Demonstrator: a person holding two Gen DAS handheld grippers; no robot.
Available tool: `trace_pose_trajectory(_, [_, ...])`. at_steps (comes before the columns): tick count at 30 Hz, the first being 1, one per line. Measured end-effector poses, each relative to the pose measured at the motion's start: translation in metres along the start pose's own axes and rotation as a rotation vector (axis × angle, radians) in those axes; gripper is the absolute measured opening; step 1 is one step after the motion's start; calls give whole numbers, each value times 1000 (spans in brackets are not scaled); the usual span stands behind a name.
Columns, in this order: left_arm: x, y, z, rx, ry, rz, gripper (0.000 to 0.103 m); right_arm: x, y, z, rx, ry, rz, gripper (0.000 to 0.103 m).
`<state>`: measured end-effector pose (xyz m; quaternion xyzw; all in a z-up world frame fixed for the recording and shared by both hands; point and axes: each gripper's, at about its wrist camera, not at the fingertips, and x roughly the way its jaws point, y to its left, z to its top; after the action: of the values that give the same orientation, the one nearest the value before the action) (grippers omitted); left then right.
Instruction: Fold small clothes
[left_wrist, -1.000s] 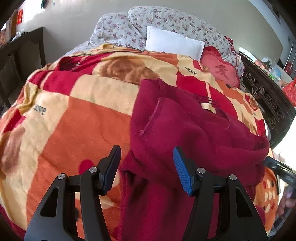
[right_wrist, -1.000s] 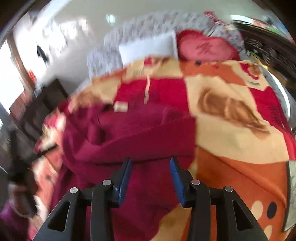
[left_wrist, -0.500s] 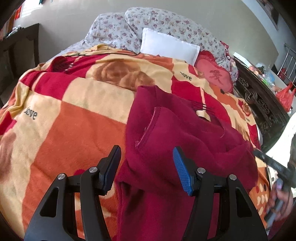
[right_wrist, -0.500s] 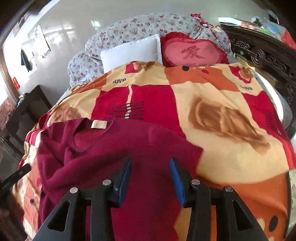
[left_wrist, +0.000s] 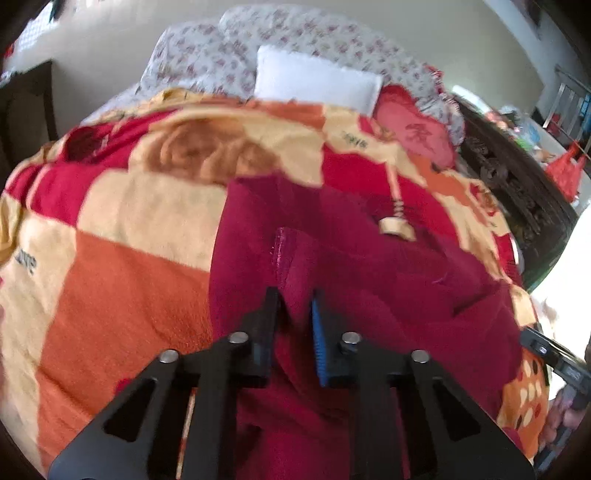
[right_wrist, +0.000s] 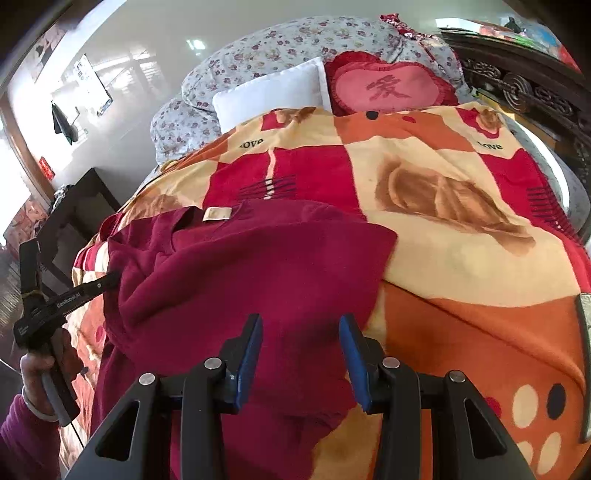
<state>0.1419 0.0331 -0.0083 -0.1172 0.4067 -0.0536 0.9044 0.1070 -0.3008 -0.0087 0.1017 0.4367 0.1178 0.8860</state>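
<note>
Evidently the left gripper (left_wrist: 293, 306) had just been closing, pinching a ridge of the maroon sweater (left_wrist: 369, 280) between its pads to fold it; the right gripper (right_wrist: 301, 332) stood half open over the cloth.

Ahead of the fingers, a checked blanket (right_wrist: 461, 258) covers the bed; beyond it pillows (right_wrist: 273, 92), a pale wall (right_wrist: 155, 48), dark carved furniture (right_wrist: 535, 96) right.

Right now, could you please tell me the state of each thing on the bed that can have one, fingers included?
Maroon garment: crumpled on the blanket, partly folded over itself, label showing.
Left gripper: fingers have just been closing, now pinched on a ridge of the maroon garment.
Right gripper: fingers apart over the garment, gripping nothing.
Blanket: spread over the bed.
White pillow: propped at the head.
</note>
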Motion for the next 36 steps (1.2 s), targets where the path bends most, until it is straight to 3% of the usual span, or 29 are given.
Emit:
trace_pose_trajectory(3, [-34,-1,1,0,-101,-19,14,2,7,7,-13,-21,13,41])
trace_pose_trajectory(5, [-39,2,0,-14,-125,2,14,9,12,16,-17,-33,6,41])
trace_pose_trajectory(9, [-14,10,-8,-25,-61,66,14,35,14,36,-5,-54,-42,41])
trace_pose_trajectory(11, [1,15,-16,-34,-2,81,14,58,10,43,-24,-4,-121,41])
trace_pose_trajectory(13, [5,17,-21,-39,17,78,16,67,1,46,-4,7,-99,41])
trace_pose_trajectory(14, [4,17,-22,-33,17,75,17,62,-2,47,5,6,-90,41])
trace_pose_trajectory(18, [-1,16,-25,-10,17,65,40,26,-1,41,-8,-6,-73,41])
trace_pose_trajectory(20, [1,17,-26,-29,33,56,41,12,7,28,-48,13,-38,42])
trace_pose_trajectory(22, [0,17,-29,-36,33,61,41,1,12,10,-75,22,-100,44])
trace_pose_trajectory(23, [-2,17,-31,-39,32,60,41,-2,9,4,-65,16,-108,45])
trace_pose_trajectory(26, [-8,17,-37,-46,42,60,44,1,-14,-13,50,26,-70,68])
trace_pose_trajectory(28, [-12,17,-40,-47,58,46,44,12,-30,-19,131,56,-50,69])
trace_pose_trajectory(29, [-15,17,-42,-47,64,40,44,20,-37,-21,166,77,-1,69])
trace_pose_trajectory(30, [-19,17,-44,-46,66,41,44,26,-41,-22,193,92,56,59])
trace_pose_trajectory(31, [-24,17,-48,-38,70,46,44,30,-43,-23,217,95,113,35])
trace_pose_trajectory(32, [-28,17,-51,-30,74,49,44,30,-43,-23,218,89,126,34])
trace_pose_trajectory(34, [-41,20,-60,-20,85,52,44,18,-32,-20,119,46,62,23])
trace_pose_trajectory(36, [-51,24,-71,-22,95,43,44,10,-25,-18,73,25,3,20])
